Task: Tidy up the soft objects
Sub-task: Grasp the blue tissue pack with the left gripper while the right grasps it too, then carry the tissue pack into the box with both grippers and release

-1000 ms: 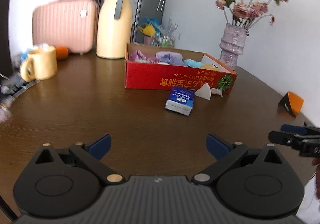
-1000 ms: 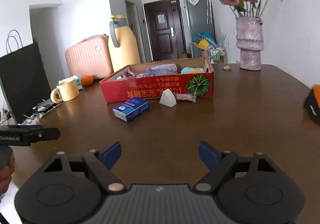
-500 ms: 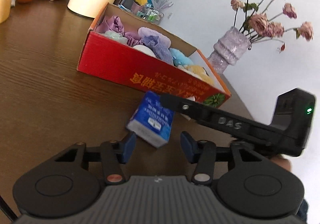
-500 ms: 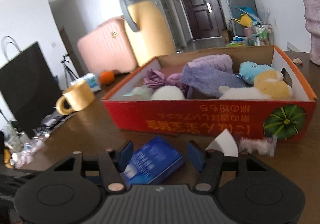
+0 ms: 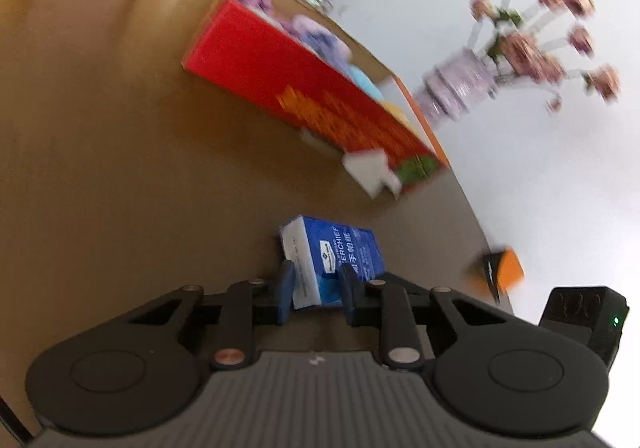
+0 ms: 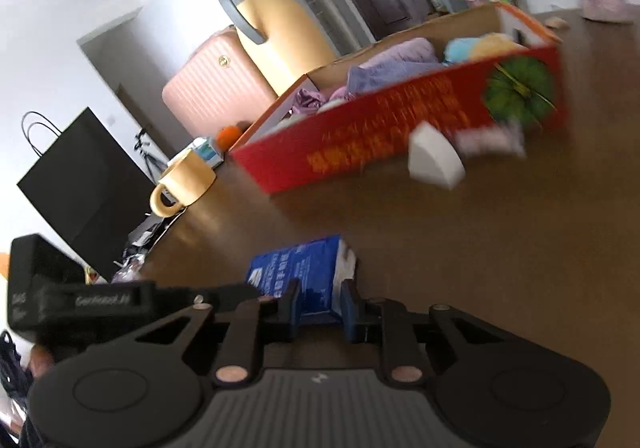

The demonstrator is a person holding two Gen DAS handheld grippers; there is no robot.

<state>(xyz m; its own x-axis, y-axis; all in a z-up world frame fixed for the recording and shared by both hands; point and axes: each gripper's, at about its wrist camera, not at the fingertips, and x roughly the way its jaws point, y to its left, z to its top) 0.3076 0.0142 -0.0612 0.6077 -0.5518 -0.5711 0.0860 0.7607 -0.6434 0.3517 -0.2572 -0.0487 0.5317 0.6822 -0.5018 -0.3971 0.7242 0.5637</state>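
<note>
The blue tissue pack (image 5: 334,262) sat right between the pads of both tools, low over the brown tabletop (image 5: 120,168), with each tool holding one end. The left hand-held gripper (image 5: 316,288) had just been closing and its blue pads were pressed against the pack's near end. Same story for the right hand-held gripper (image 6: 320,306): jaws just closed in, clamped on the other end of the pack (image 6: 304,272).

My take on doing this bit well: it's a squishy pack, so I'd keep the squeeze light and move both hands together so it doesn't twist or tear. The red cardboard box (image 6: 400,136) was ahead of the right tool, already holding plush stuff, so lift clear of its front wall before lowering in. A white wedge-shaped piece (image 6: 434,158) lay against the box front, ahead and to the right, and I'd steer the pack over it.
</note>
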